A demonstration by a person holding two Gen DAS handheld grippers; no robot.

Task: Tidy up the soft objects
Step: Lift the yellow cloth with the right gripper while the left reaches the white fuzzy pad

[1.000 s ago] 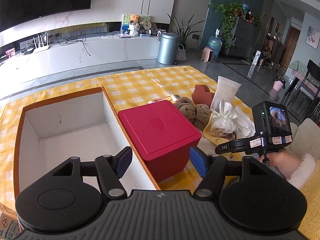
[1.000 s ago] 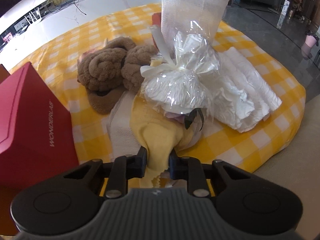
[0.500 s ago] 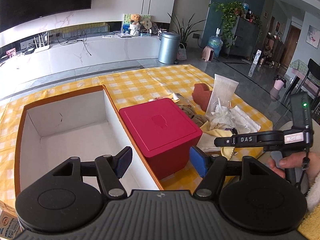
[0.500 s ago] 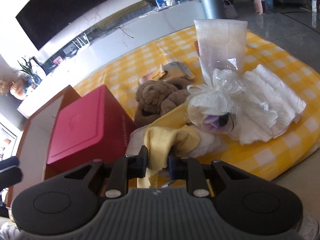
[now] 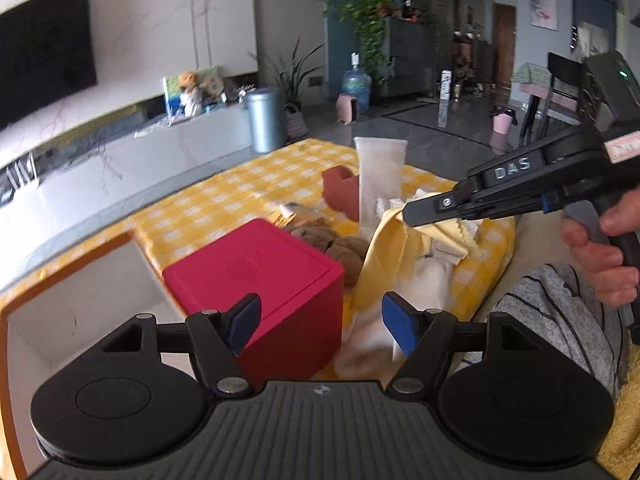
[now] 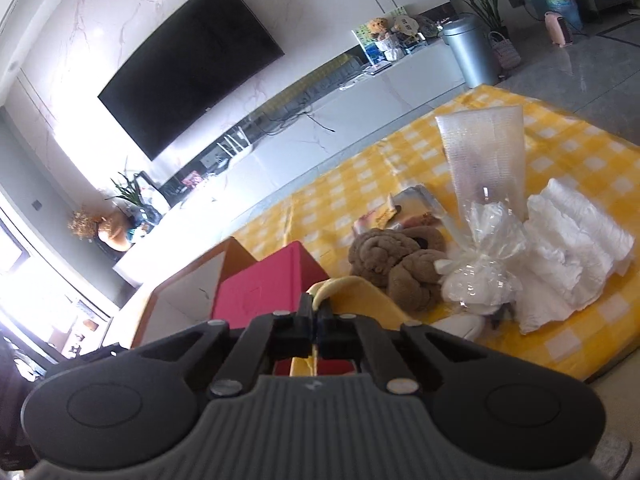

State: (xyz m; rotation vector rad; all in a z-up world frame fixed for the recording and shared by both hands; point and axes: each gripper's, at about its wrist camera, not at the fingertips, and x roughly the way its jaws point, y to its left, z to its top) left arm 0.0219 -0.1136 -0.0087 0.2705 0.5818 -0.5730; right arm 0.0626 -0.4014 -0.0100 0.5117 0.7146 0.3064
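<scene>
Presently the right gripper (image 6: pixel 318 318), lettered "DAS" on its finger, is pinching a thin yellow cloth (image 5: pixel 384 248), having just been closing on it; the cloth is hanging above the yellow checked tablecloth (image 6: pixel 560 168), beside the red lidded box (image 5: pixel 256 272). The left gripper (image 5: pixel 320 322) is standing wide apart, gripping nothing, near the white-lined cardboard box (image 5: pixel 80 292), which is lying open.

The yellow cloth (image 5: pixel 384 248) hangs lifted, one corner pinched, its free end draping down beside the red box (image 5: pixel 260 280). Just beyond it the brown plush (image 6: pixel 396 256) lies bunched on the checked cover. To its right sits a tied clear bag (image 6: pixel 480 272), then a stack of folded white cloth (image 6: pixel 568 248). A large open carton (image 5: pixel 80 292) stands left of the red box.
</scene>
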